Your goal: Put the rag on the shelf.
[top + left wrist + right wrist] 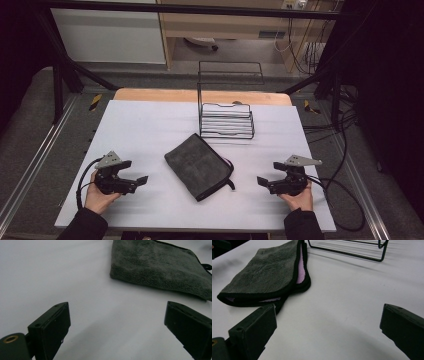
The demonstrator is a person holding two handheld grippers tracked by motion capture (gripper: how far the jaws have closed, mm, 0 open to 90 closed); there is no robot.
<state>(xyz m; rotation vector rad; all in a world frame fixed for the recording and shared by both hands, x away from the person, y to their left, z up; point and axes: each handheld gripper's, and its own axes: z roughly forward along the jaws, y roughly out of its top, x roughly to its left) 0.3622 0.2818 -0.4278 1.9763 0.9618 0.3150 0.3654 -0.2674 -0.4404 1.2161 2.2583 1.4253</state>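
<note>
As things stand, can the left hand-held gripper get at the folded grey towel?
Probably yes: the left hand-held gripper is open and points at the folded grey towel, with just bare white table between them.

The folded towel is dark grey with black edging and a pale lilac underside. The wire rack is black; the table is white.

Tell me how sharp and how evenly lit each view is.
High view: white table bright, surroundings dark, wire rack crisp. Left gripper view: folded grey towel fairly sharp, near jaws soft, faint shadows under them. Right gripper view: towel's black edging clear, rack bars slightly blurred.
</note>
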